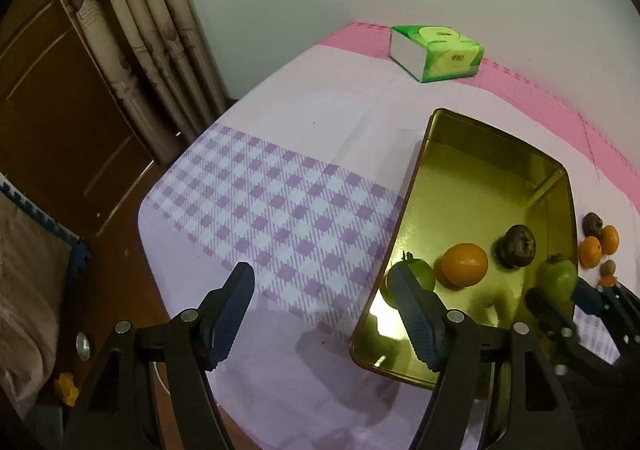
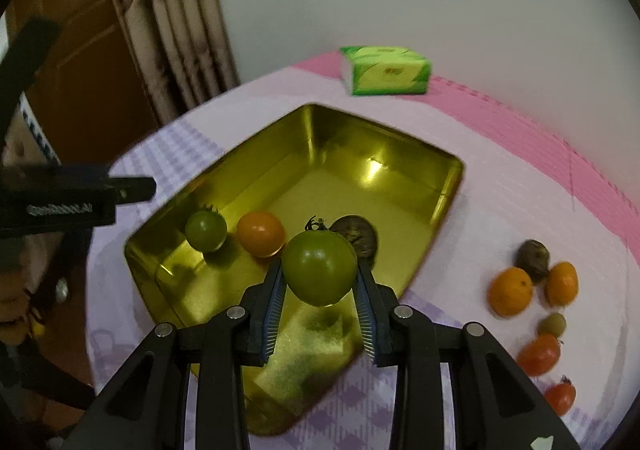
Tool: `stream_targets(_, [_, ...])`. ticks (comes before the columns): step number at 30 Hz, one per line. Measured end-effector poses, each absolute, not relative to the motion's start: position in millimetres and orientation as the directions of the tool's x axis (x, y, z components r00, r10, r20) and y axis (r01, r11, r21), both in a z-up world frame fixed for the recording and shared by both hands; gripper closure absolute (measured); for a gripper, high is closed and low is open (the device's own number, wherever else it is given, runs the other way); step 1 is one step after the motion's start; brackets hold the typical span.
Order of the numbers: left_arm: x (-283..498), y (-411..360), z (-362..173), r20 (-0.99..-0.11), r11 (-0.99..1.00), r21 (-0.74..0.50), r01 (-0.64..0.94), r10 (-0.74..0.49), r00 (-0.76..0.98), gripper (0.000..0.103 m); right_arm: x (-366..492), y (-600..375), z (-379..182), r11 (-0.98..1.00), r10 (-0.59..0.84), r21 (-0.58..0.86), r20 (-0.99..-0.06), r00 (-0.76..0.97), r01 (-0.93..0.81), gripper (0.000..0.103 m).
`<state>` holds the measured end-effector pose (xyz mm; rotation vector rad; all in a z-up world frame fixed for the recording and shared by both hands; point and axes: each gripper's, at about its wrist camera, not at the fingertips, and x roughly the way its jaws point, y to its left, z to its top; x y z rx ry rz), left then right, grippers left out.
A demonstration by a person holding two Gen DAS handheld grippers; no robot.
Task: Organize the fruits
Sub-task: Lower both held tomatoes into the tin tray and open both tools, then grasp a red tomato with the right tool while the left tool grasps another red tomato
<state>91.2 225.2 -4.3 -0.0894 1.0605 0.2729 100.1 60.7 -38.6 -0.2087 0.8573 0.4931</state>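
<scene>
Purple checked cloth [image 1: 280,202] is spread under the gold tin [image 2: 448,186]. Above it, a smooth, firm green tomato [image 2: 320,268] is pinched at its sides by the right gripper [image 2: 320,314]. Nothing is held by the half-open left gripper [image 1: 324,314].

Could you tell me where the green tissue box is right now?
In both wrist views the green tissue box lies on the pink mat near the wall, beyond the gold tin.
</scene>
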Motion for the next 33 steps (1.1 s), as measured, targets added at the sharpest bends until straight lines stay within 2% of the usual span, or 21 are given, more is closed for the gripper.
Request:
stream_targets(5, [92.2, 224.3, -4.8, -0.873, 0.965, 0.056, -0.258, 0.172, 0.455, 0.032, 104.3, 75.8, -49.8, 0.856, 0.303, -0.027, -0.784, 0.543, -0.517, 0.072])
stream_targets(20, [92.3, 223.8, -6.8, -0.880, 0.968, 0.038, -0.249, 0.151, 0.451, 0.032, 110.4, 78.5, -55.1, 0.860, 0.293, -0.026, -0.793, 0.534, -0.510, 0.068])
stream_targets(24, [91.4, 222.1, -5.8, -0.876, 0.970, 0.029, -0.243, 0.142, 0.461, 0.032, 107.1, 76.0, -47.6, 0.861, 0.308, -0.020, -0.775, 0.552, -0.509, 0.058])
stream_targets(29, [89.8, 220.5, -5.0, -0.872, 0.971, 0.031, -0.237, 0.142, 0.468, 0.032, 93.4, 51.0, -24.6, 0.881, 0.316, -0.012, -0.730, 0.606, -0.474, 0.058])
stream_targets(33, [89.7, 218.7, -5.3, -0.872, 0.972, 0.034, -0.233, 0.142, 0.468, 0.032, 75.9, 0.7, -16.0, 0.923, 0.269, 0.003, -0.718, 0.642, -0.384, 0.058])
